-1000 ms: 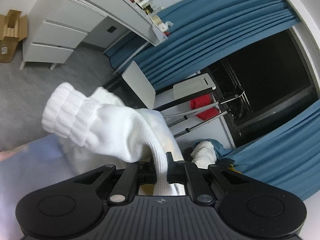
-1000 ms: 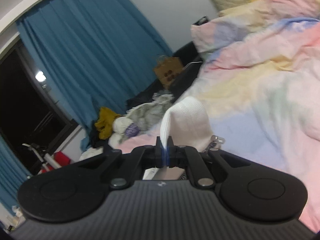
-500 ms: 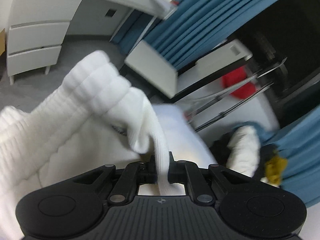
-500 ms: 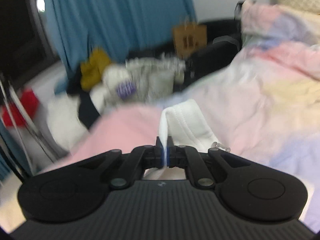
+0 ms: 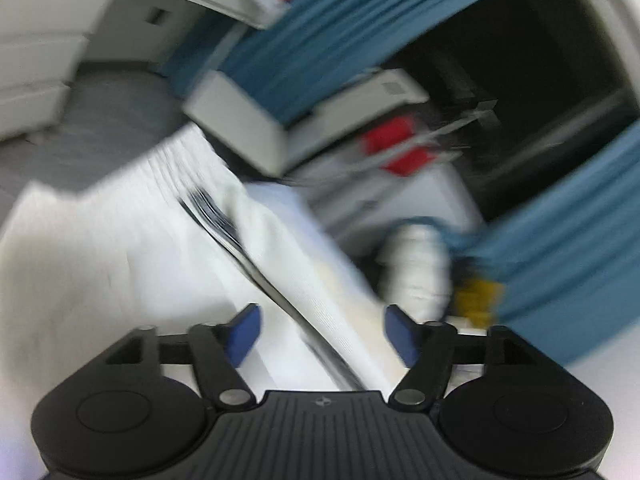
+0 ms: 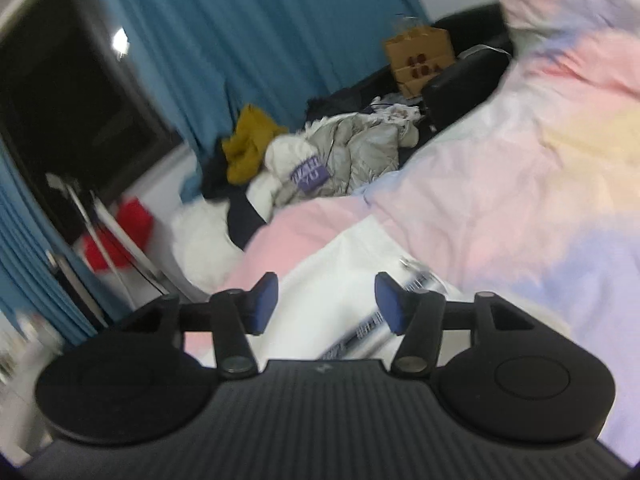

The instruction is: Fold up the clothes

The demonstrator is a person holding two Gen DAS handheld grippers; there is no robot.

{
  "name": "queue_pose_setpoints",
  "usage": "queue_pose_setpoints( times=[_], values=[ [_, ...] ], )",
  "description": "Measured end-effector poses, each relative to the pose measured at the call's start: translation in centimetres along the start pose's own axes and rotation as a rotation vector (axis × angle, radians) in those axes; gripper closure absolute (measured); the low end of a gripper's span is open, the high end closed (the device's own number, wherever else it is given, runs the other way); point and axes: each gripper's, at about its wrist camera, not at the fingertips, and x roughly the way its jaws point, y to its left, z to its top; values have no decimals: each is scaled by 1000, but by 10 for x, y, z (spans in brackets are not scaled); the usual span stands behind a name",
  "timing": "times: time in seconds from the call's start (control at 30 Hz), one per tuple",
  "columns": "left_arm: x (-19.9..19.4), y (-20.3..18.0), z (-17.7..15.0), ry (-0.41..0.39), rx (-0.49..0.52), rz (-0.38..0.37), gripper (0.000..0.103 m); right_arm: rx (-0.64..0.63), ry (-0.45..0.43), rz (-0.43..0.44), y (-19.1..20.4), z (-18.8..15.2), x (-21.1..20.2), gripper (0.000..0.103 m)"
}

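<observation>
A white knit garment point(image 5: 120, 240) lies spread under my left gripper point(image 5: 320, 336), blurred by motion, with a dark zipper line point(image 5: 248, 264) running diagonally across it. The left gripper is open and holds nothing; its blue pads stand wide apart above the cloth. In the right wrist view the same white garment point(image 6: 336, 272) lies on the pastel bedcover point(image 6: 500, 184), with a metal zipper part point(image 6: 416, 276) showing. My right gripper point(image 6: 326, 304) is open and empty just above it.
A pile of clothes point(image 6: 320, 160) with a yellow item lies beyond the bed. Blue curtains point(image 6: 240, 40), a dark window, a brown paper bag point(image 6: 420, 56) and red items point(image 6: 120, 232) stand behind. White drawers point(image 5: 36, 64) and a desk are at the left.
Both grippers were shut on the white garment and held it up. Now both are open and the garment lies flat on the bed beneath them.
</observation>
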Motion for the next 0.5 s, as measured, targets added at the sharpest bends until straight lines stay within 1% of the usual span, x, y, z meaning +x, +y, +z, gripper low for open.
queue_pose_setpoints(
  times=[0.03,0.07,0.13,0.17,0.23,0.27,0.3,0.4,0.43,0.5],
  values=[
    [-11,9,-11,-1,-30,-29,23,45,-19,3,-7,-5,-16,46],
    [-22,19,-22,-1,-60,-59,23,95,-13,15,-15,-11,-27,46],
    [-44,37,-43,-3,-120,-118,21,189,22,38,-32,-22,-43,45],
    [-55,46,-54,-3,-150,-147,21,231,45,32,-42,-27,-49,44],
    [-73,65,-72,2,-214,-200,21,307,74,13,-63,-35,-60,36],
    [-80,72,-77,7,-241,-212,19,350,88,6,-74,-39,-65,35],
    [-83,77,-77,0,-255,-200,16,402,110,13,-86,-42,-67,34],
    [-89,92,-77,-19,-303,-163,13,561,194,91,-118,-61,-59,33],
    [-87,98,-76,-23,-325,-157,13,590,225,98,-124,-66,-52,33],
    [-67,100,-71,-22,-341,-133,13,601,267,99,-126,-74,-36,33]
  ],
)
